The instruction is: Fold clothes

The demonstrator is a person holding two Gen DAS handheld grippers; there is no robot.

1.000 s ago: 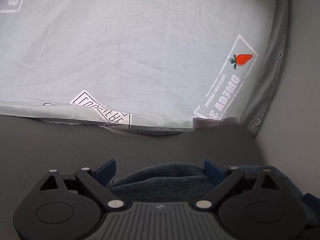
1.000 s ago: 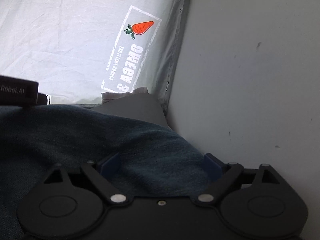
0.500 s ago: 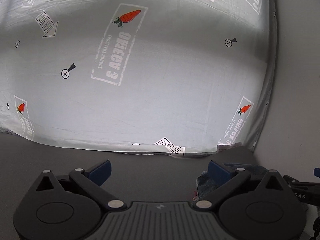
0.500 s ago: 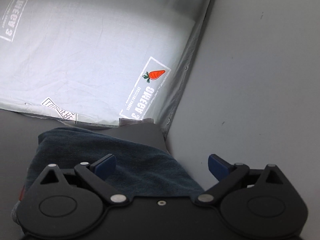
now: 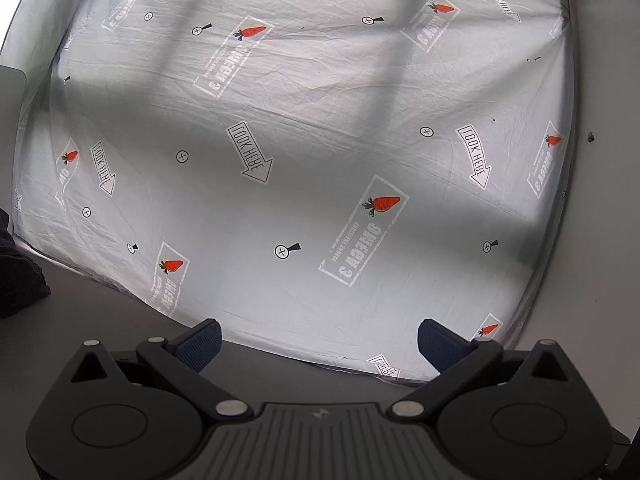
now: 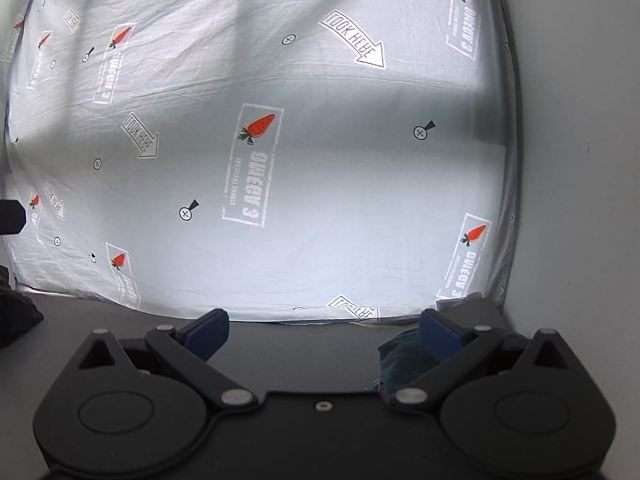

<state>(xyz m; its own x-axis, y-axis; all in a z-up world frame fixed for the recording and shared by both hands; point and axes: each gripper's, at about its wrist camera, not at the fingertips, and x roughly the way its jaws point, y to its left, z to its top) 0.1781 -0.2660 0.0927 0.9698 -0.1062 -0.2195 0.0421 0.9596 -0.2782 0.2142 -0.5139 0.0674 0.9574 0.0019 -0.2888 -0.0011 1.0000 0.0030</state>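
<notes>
Grey matte surface [image 5: 120, 332] runs along the near edge of a pale sheet [image 5: 320, 140], which is the landmark for everything else. That sheet is printed with orange carrots, "LOOK HERE" arrows and small crossed circles, and it is creased and crossed by soft bands of shadow.

Seen from the right wrist view, a dark blue denim garment [image 6: 404, 354], bunched into a low heap, lies on the grey surface just in front of the sheet's near right corner. Only part of it shows, since the linkage of the right tongs [image 6: 322, 334] covers the rest. The blue pad on that side of the right tongs stands in front of the denim, but whether it touches the cloth cannot be told. The right tongs are spread wide, with bare grey surface between the pads and nothing pinched.

The left tongs [image 5: 318, 344] are likewise spread wide with nothing between their blue pads, hanging above the sheet's near edge.

Off the sheet's near left corner lies a dark crumpled cloth [image 5: 20, 272], also seen at the left border of the right wrist view [image 6: 16, 316]. A plain pale wall [image 6: 580, 160] rises along the sheet's right side.
</notes>
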